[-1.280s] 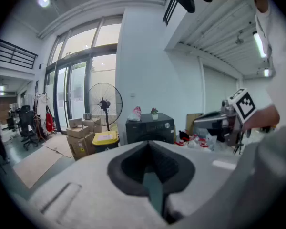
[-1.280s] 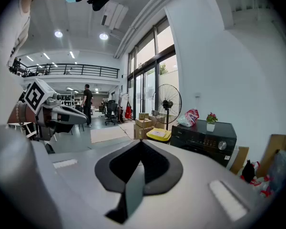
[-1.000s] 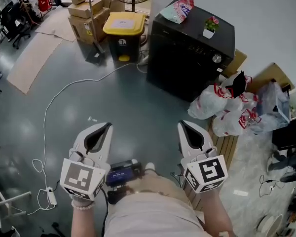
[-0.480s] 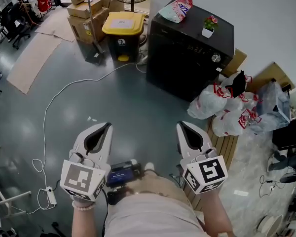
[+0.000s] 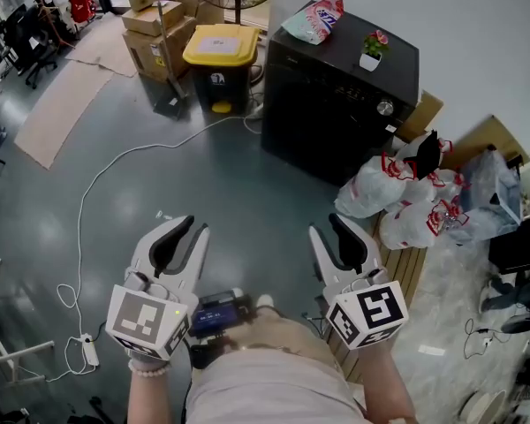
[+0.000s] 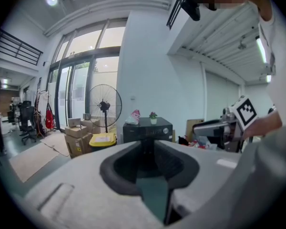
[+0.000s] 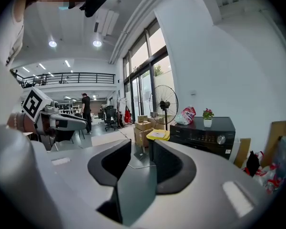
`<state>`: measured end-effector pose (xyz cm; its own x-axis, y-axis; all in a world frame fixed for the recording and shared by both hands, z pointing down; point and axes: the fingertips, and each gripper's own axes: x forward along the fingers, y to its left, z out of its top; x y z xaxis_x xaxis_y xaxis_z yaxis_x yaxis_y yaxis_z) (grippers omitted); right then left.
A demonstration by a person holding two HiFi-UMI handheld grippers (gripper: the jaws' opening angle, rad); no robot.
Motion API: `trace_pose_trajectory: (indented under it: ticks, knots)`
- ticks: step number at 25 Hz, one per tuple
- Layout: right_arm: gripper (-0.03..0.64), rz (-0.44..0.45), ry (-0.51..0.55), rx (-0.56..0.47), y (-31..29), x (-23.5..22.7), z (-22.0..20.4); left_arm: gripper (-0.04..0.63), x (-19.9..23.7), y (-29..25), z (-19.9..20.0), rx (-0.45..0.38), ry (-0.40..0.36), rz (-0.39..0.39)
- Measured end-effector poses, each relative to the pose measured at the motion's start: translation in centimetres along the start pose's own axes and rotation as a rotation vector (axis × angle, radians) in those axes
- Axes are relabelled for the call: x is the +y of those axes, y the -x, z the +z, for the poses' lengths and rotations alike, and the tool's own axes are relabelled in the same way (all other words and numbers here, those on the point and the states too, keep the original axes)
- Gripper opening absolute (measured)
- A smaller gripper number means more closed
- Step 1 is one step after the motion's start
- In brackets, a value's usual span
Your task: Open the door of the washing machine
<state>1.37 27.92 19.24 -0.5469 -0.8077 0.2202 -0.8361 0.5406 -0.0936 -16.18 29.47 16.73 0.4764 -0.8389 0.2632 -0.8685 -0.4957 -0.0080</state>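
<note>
The washing machine is a black box with a knob on its front, standing against the white wall at the top right of the head view; its door looks shut. It shows far ahead in the left gripper view and in the right gripper view. My left gripper and right gripper hang side by side over the grey floor, well short of the machine. Both pairs of jaws are opening, with nothing between them. The same gap shows along the left gripper and the right gripper.
A bin with a yellow lid and cardboard boxes stand left of the machine. A detergent bag and a small potted plant sit on top of it. Plastic bags lie at its right. A white cable crosses the floor.
Both grippers' jaws were shut before and now stand parted. The hands have hardly moved.
</note>
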Motion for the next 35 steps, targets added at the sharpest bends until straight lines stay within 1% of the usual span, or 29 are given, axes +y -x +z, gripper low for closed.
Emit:
trace_pose_trajectory:
  ticks: [10,15,19,22,26,35]
  knots:
    - [0.133,0.017,0.012,-0.042,1.5,-1.9,-0.2,0.075,-1.6,-0.7,1.1,-0.044,-0.014,0.038]
    - [0.133,0.006,-0.025,-0.031,2.5,-3.3,-1.1,0.075,-2.7,-1.1,1.6,-0.050,-0.031,0.036]
    - [0.133,-0.011,-0.020,-0.038,2.6,-4.8,-0.6,0.075,-2.8,-2.3,2.2,-0.063,-0.044,0.027]
    - [0.133,-0.030,-0.016,-0.043,2.1,-5.6,-0.4,0.075,-2.5,-3.5,2.1,-0.067,-0.041,0.010]
    - [0.133,-0.057,0.005,-0.032,1.3,-6.6,-0.9,0.075,-2.1,-5.4,1.2,-0.045,-0.048,-0.025]
    - [0.133,-0.103,0.006,-0.032,-4.0,-9.0,0.3,0.075,1.7,-10.8,1.8,-0.014,-0.083,-0.063]
